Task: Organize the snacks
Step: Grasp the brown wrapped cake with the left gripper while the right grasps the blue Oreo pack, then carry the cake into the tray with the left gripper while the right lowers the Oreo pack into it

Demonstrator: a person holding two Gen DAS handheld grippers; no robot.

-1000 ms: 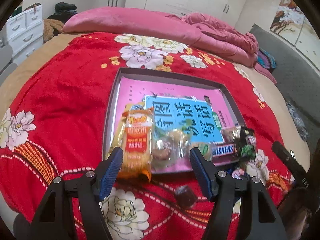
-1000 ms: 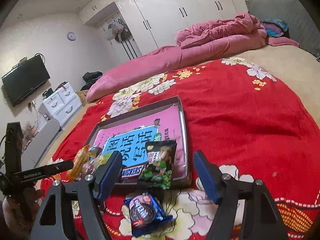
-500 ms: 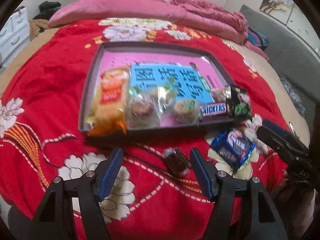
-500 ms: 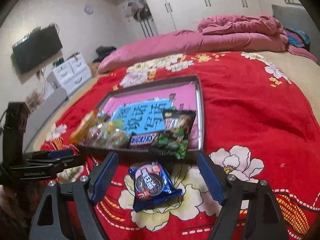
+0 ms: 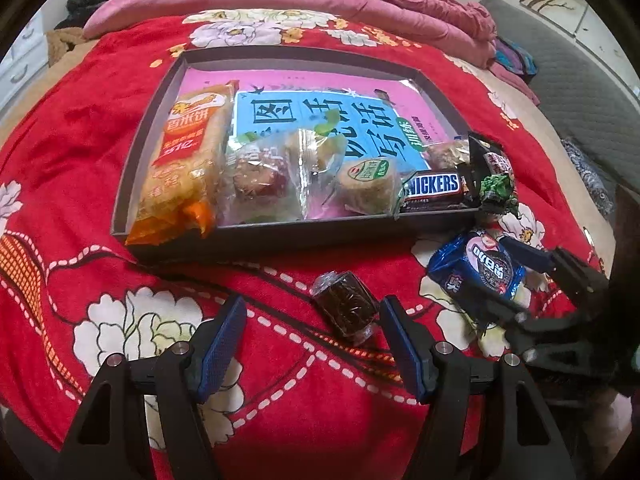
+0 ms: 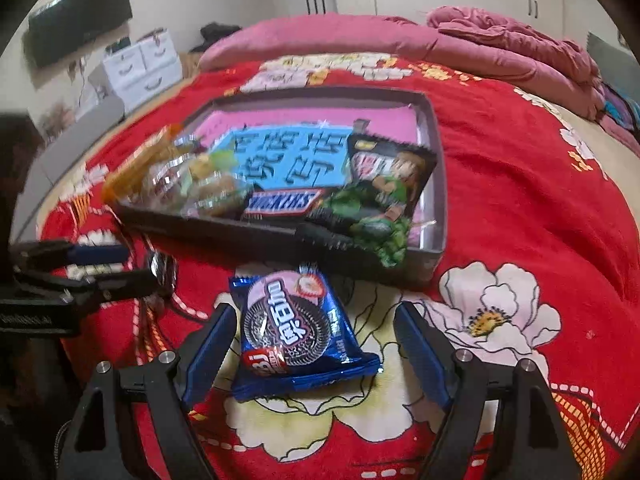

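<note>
Blue Oreo pack (image 6: 298,330) lies between the wide-open right gripper (image 6: 314,346); the left gripper (image 5: 314,342), open too, frames a brown wrapped cake (image 5: 346,306).

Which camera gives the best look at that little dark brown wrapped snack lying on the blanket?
The left wrist view. The dark brown wrapped snack lies whole on the red blanket, just ahead of the open left gripper. In the right wrist view only a blurred sliver shows, mostly behind the left gripper.
</note>
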